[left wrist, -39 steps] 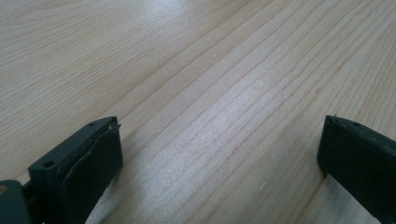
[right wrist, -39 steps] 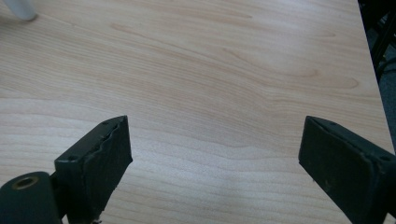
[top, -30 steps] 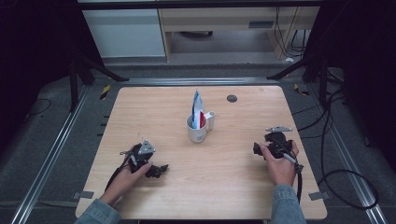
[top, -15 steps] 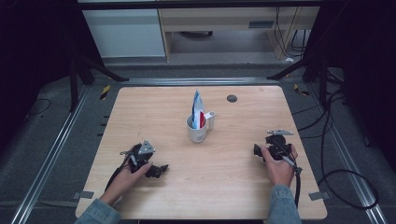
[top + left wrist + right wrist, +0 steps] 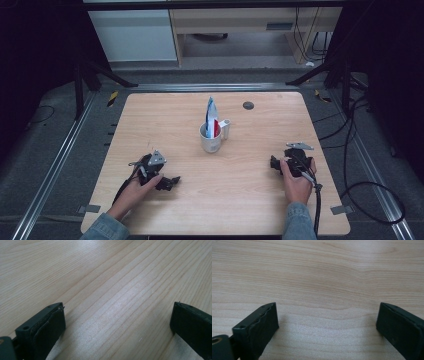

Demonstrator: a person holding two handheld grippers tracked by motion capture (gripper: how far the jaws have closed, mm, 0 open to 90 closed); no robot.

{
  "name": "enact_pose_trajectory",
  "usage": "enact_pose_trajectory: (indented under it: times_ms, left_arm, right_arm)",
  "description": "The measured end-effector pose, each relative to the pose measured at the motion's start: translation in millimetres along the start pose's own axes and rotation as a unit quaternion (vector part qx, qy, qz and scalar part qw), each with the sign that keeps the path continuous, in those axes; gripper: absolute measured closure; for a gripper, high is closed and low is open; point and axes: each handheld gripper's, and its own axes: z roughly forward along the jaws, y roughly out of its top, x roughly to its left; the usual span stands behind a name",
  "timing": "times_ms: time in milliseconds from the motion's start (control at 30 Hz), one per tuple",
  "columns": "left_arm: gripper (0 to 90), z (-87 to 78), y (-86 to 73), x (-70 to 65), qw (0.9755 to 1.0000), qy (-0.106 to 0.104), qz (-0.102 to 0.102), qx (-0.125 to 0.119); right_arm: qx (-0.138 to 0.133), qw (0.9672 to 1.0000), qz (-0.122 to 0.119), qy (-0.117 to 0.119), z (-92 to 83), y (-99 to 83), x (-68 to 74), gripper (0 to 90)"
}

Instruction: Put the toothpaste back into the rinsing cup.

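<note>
High view: mug between grippers

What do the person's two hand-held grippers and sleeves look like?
Both the left hand-held gripper and the right hand-held gripper are black with flat rectangular jaws. Each carries a grey three-cornered plate and trails a black cable. The sleeves are blue denim.

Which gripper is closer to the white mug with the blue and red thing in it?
The left. The left gripper sits below-left of the white mug, a bit closer. The right gripper sits farther off to its right. Both are open, on the wooden table.
</note>
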Motion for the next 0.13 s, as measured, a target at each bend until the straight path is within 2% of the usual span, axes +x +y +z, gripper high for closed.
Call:
enact_pose_trajectory:
  times_ms: [133]
  left_arm:
    - [0.0,0.1,0.0,-0.3,1.0000,-0.001,0.000,0.000]
  right_arm:
    - [0.004,0.9999,0.007,-0.009,2.2,1.3,0.8,0.6]
